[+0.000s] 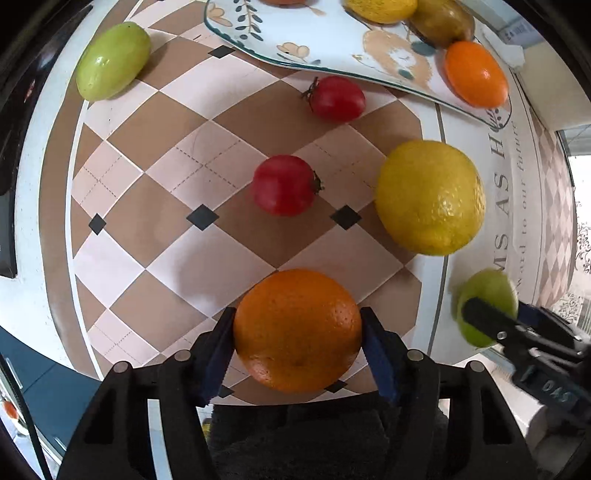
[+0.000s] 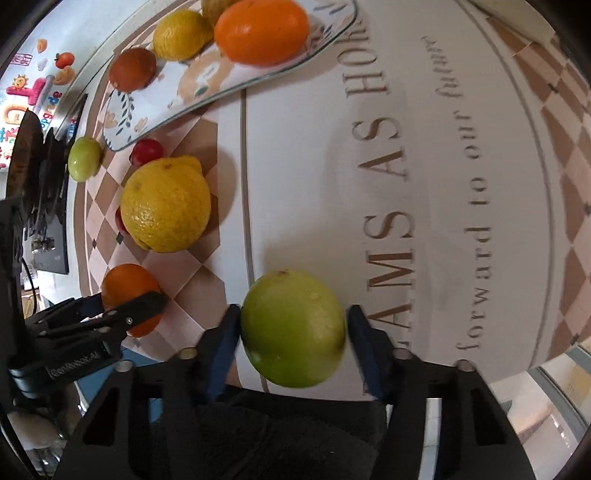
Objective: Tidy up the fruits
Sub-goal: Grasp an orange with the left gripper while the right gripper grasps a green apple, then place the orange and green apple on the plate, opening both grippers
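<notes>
Two tools are at work, each closed on a fruit. The left tool (image 1: pixel 297 332) grips an orange (image 1: pixel 297 330) between its blue pads, the fruit sitting at the near edge of the checkered mat (image 1: pixel 177 147) on the desk (image 2: pixel 461 184). The right tool (image 2: pixel 293 328) grips a green round fruit (image 2: pixel 293 328), pads pressed to both its sides, over the white lettered part of the desk cover; whether the fruit is lifted or resting cannot be told.

Between the held orange and the far plate (image 1: pixel 332 48) lie several loose fruits. A large lemon (image 1: pixel 430 197) sits to the right, just beyond the right tool's fruit. A red tomato (image 1: pixel 284 184) lies in the middle of the mat, straight ahead of the left tool, and a second red tomato (image 1: pixel 336 98) lies farther on, just beside the plate's near rim. A green oblong fruit (image 1: pixel 112 61) rests far left, well apart from the others.

The patterned plate already carries a small orange fruit (image 1: pixel 476 74) near its right rim, a yellow lemon (image 1: pixel 382 9), a brownish-green fruit (image 1: pixel 441 22), and, in the right wrist view, a dark red-brown fruit (image 2: pixel 133 68) at its left side.
</notes>
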